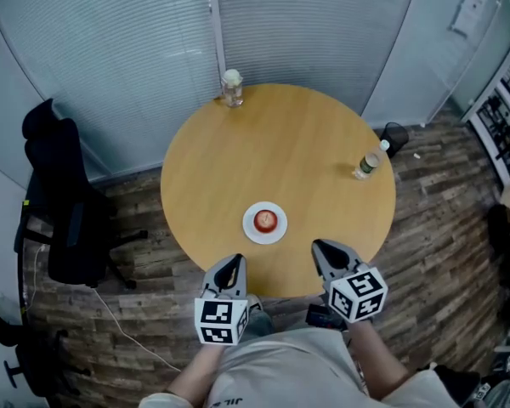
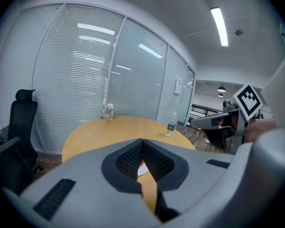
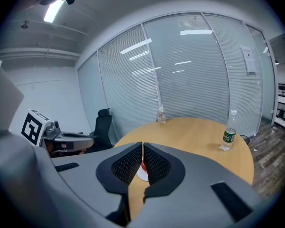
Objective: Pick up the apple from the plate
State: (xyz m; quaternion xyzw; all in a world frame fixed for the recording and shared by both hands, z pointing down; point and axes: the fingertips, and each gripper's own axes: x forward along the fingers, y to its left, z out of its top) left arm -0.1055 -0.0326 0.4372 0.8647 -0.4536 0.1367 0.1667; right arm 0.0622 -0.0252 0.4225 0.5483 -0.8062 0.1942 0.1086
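Observation:
A red apple [image 1: 265,220] lies on a small white plate [image 1: 252,233] near the front edge of a round wooden table [image 1: 280,143]. My left gripper [image 1: 230,266] hovers at the table's near edge, just left of and nearer than the plate. Its jaws are shut with nothing between them. My right gripper [image 1: 323,249] hangs to the plate's right, also shut and empty. In the left gripper view a sliver of the plate [image 2: 142,170] shows behind the closed pads. The right gripper view shows the plate [image 3: 140,175] and a bit of the apple [image 3: 143,166] just past its jaws.
A glass jar [image 1: 231,87] stands at the table's far edge, and a plastic bottle [image 1: 370,161] at its right edge. A black office chair [image 1: 68,202] stands to the left. A dark bin [image 1: 394,134] sits on the floor beyond the bottle. Blinds cover the glass wall behind.

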